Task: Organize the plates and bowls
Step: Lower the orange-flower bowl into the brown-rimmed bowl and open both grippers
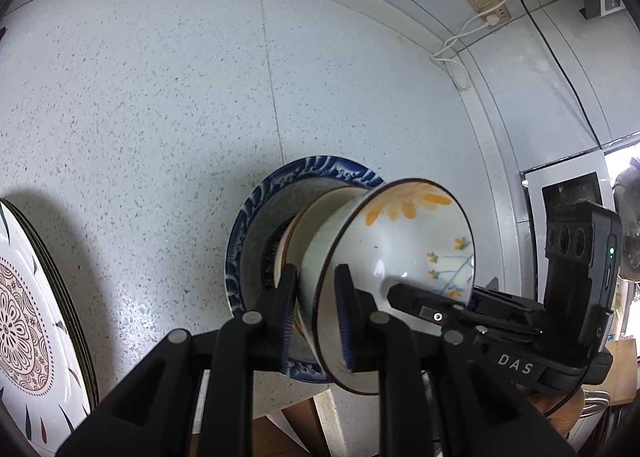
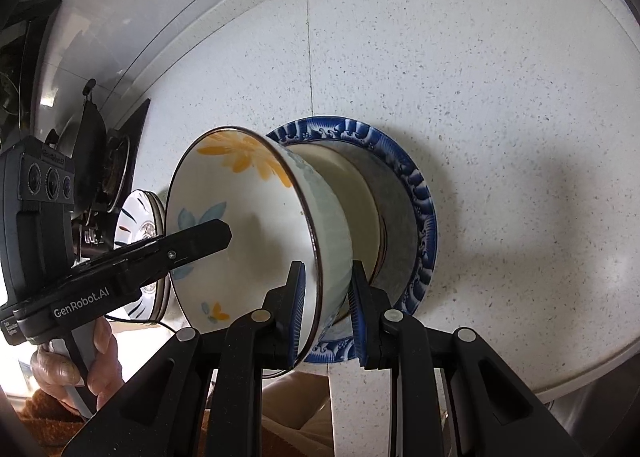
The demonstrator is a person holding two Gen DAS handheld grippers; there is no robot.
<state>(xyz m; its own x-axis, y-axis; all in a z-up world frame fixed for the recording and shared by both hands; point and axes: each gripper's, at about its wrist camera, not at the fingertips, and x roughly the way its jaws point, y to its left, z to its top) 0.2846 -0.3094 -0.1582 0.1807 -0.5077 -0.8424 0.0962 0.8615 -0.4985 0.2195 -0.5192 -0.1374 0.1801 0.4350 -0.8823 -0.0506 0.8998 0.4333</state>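
Note:
A white bowl with orange flowers (image 1: 404,241) (image 2: 256,225) sits on top of a nested stack: a cream bowl (image 1: 316,209) (image 2: 352,185) inside a blue-rimmed plate (image 1: 256,217) (image 2: 408,185) on the speckled counter. My left gripper (image 1: 316,309) is shut on the flower bowl's rim, one finger inside and one outside. My right gripper (image 2: 326,305) is shut on the same bowl's rim at the opposite side. Each gripper shows in the other's view, reaching into the bowl (image 1: 440,313) (image 2: 192,241).
A stack of patterned white plates (image 1: 36,321) (image 2: 140,257) stands beside the bowls. The counter's front edge (image 2: 520,377) runs just below the blue plate. A stove with a dark pan (image 2: 92,161) is beyond the plates. Wall sockets and cables (image 1: 492,5) are at the back.

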